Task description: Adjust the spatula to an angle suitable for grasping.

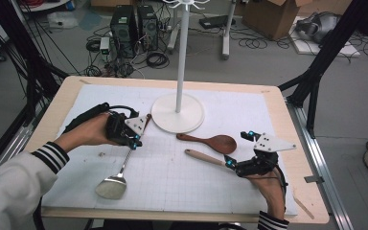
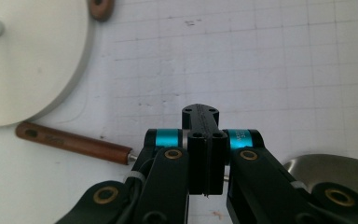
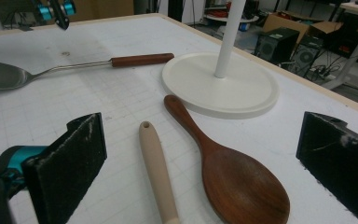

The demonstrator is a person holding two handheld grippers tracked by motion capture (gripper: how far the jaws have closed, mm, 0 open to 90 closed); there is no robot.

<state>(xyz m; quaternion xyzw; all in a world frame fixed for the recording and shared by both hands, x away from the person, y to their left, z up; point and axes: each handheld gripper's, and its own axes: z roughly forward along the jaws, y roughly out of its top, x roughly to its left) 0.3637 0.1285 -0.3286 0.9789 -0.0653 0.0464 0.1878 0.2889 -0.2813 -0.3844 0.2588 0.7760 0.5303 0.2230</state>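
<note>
Left gripper, jaws clenched empty, sits mid-left over the metal spatula, whose long axis runs diagonally from lower-left blade to upper-right handle; right gripper stands open, farther off.

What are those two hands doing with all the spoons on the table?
A person holds a gripper in each hand over a white mat. The left gripper hangs above the metal spatula, close to its wooden handle, with its jaws shut and nothing between them. The right gripper has its jaws wide open around the light wooden handle and the dark wooden spoon, both lying flat. A white stand with hooks on top waits behind them. No utensil has been lifted.
</note>
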